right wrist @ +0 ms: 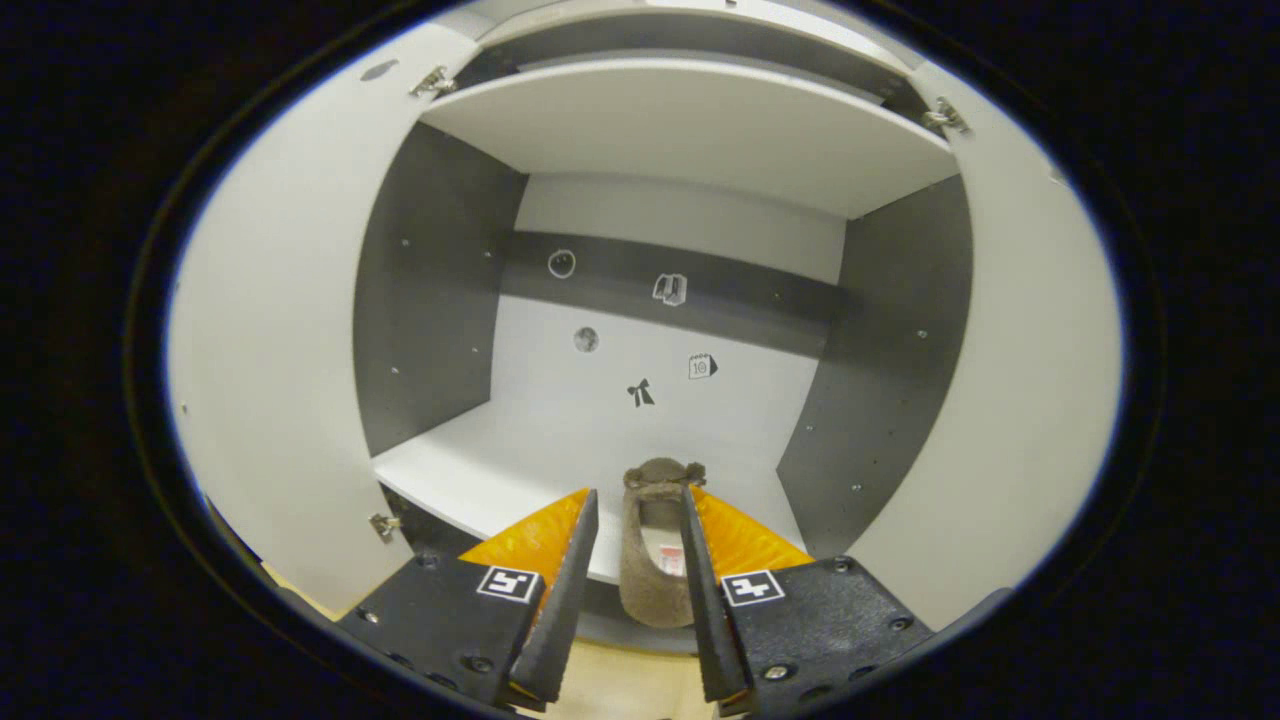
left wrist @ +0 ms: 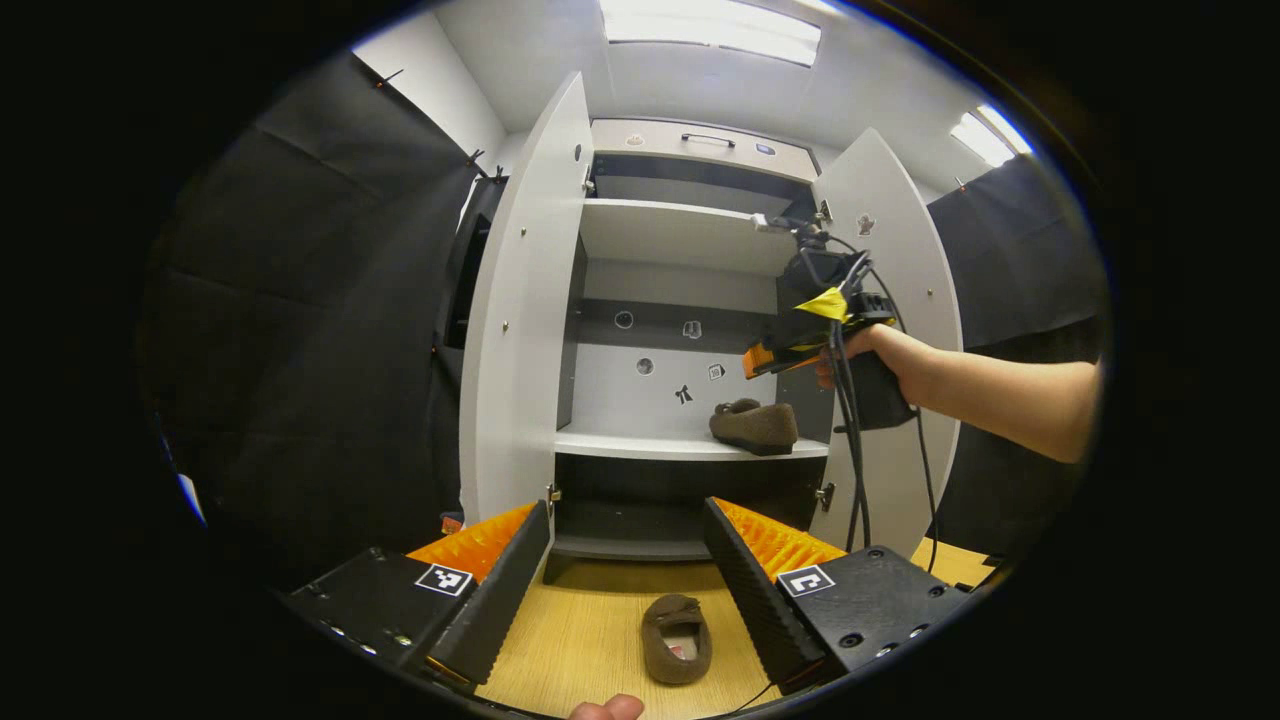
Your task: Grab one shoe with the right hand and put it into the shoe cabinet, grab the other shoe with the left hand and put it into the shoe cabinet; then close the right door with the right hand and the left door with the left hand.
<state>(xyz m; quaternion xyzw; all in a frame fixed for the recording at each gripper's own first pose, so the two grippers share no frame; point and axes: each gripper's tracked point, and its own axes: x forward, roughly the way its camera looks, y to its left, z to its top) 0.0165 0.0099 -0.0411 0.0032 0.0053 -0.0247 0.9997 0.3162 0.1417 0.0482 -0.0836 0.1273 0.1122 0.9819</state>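
The white shoe cabinet (left wrist: 690, 240) stands with both doors swung wide. One brown slipper-like shoe (left wrist: 755, 425) rests on the right part of its middle shelf (left wrist: 640, 445). My right gripper (left wrist: 768, 360), held by a hand, hovers just above and in front of that shoe. In the right gripper view the shoe (right wrist: 655, 545) lies on the shelf (right wrist: 500, 460) between the spread fingers of my right gripper (right wrist: 637, 495), open and not pressing on it. The other brown shoe (left wrist: 677, 638) lies on the wooden surface below my left gripper (left wrist: 628, 505), which is open.
The left door (left wrist: 520, 330) and right door (left wrist: 890, 260) flank the opening. A forearm (left wrist: 1000, 395) and hanging cables (left wrist: 850, 450) cross in front of the right door. The wooden surface (left wrist: 580, 620) runs up to the cabinet's base. A fingertip (left wrist: 605, 708) shows at the bottom edge.
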